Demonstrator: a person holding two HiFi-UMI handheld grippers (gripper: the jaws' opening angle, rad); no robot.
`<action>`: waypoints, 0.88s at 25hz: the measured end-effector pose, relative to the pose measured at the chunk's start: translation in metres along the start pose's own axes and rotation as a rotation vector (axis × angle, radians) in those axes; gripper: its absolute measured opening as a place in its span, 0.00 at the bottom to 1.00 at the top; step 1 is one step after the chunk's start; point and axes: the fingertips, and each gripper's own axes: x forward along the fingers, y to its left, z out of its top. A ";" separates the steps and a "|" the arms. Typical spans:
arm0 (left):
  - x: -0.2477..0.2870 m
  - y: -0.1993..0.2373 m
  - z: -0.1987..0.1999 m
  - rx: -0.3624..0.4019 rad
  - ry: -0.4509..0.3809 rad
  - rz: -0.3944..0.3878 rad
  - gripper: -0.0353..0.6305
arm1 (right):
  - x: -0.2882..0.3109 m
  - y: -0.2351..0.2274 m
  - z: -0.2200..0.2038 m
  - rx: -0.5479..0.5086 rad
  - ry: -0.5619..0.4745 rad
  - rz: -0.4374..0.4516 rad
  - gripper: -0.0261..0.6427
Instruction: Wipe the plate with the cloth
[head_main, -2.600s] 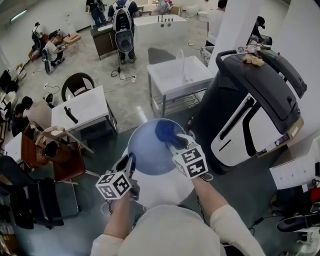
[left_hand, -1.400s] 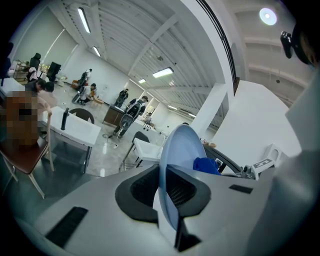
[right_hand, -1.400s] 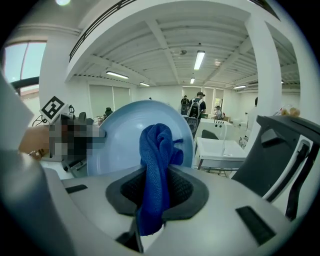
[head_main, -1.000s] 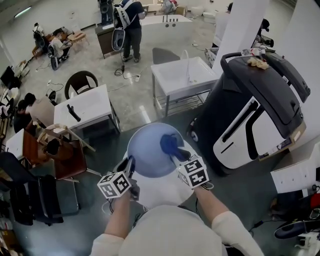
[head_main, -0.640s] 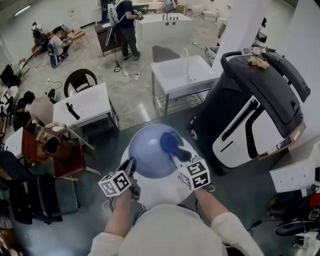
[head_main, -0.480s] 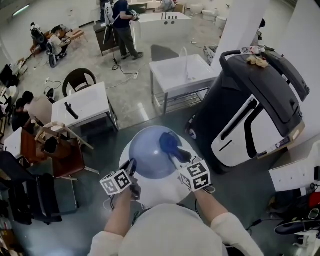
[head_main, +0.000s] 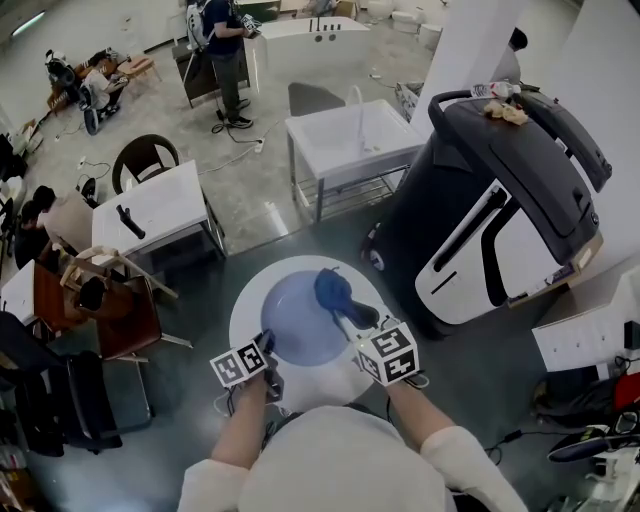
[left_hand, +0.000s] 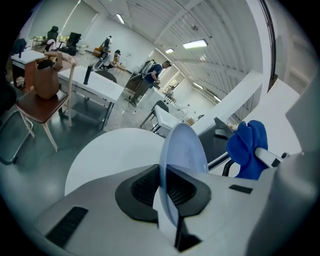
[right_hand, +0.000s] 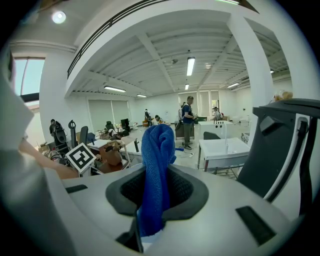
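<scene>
A pale blue plate (head_main: 298, 322) hangs low over the round white table (head_main: 247, 308), held by its near rim in my left gripper (head_main: 264, 347), which is shut on it. In the left gripper view the plate (left_hand: 183, 149) rises edge-on out of the jaws of that gripper (left_hand: 168, 189). My right gripper (head_main: 347, 317) is shut on a bunched blue cloth (head_main: 331, 289), which lies against the plate's far right part. The cloth (right_hand: 156, 165) stands up between the pads of the right gripper (right_hand: 154, 202), and it also shows as a blue cloth (left_hand: 247, 146) in the left gripper view.
A big black and white machine (head_main: 500, 190) stands close at the right. A white sink stand (head_main: 350, 140) is beyond the round table, and a white desk (head_main: 150, 205) and wooden chairs (head_main: 110, 310) are at the left. People stand far back.
The left gripper has sunk with the plate, which now sits close above the round table. The right gripper has kept the cloth against the plate's far right side.
</scene>
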 end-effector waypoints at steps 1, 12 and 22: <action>0.003 0.004 -0.003 -0.008 0.008 0.007 0.12 | 0.000 0.000 -0.002 0.003 0.004 0.002 0.17; 0.032 0.029 -0.036 -0.069 0.086 0.056 0.12 | -0.003 -0.005 -0.015 0.041 0.030 -0.005 0.17; 0.046 0.050 -0.052 -0.113 0.130 0.110 0.12 | -0.003 -0.010 -0.024 0.057 0.061 -0.015 0.17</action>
